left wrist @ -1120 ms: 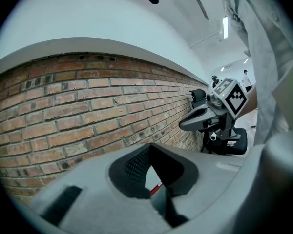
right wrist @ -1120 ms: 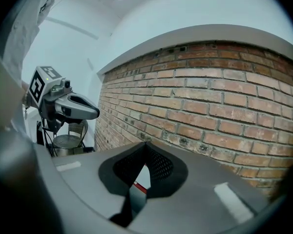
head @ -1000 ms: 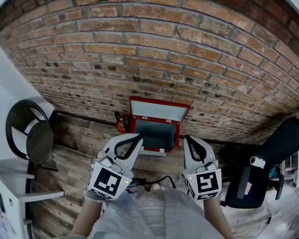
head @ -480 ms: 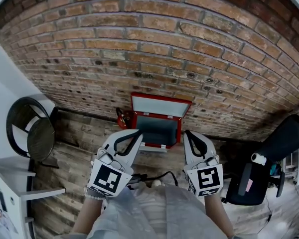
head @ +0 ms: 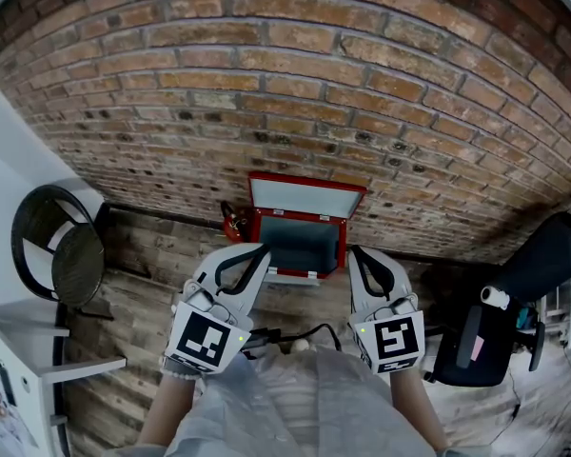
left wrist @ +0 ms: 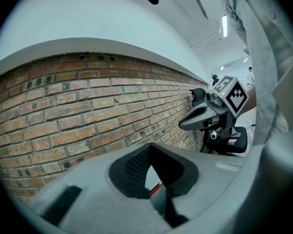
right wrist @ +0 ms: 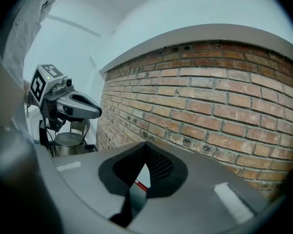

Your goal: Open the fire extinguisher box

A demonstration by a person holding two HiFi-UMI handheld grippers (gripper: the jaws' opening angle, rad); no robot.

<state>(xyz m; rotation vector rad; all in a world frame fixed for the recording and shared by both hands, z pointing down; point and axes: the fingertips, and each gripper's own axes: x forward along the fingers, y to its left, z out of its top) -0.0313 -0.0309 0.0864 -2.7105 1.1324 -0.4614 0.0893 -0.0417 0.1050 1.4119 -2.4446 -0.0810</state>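
Your fire extinguisher box (head: 306, 199): red shell, pale grey inside the lid. Brick wall (head: 295, 84) behind it: red-brown and tan bricks, pale mortar lines. Floor (head: 152, 255): weathered brown-grey planks. Your left hand-held gripper (head: 260, 250) and right hand-held gripper (head: 354, 253): light grey, with black-and-white square markers. Round chair (head: 57, 250): black.

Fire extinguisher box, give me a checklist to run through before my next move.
1. The lid of the fire extinguisher box is raised, leaning back toward the brick wall: ok.
2. Jaws of the left gripper together, nothing between them: ok.
3. Jaws of the right gripper together, nothing between them: ok.
4. Both grippers short of the box, not touching it: ok.
5. Whether anything lies inside the box: cannot tell.
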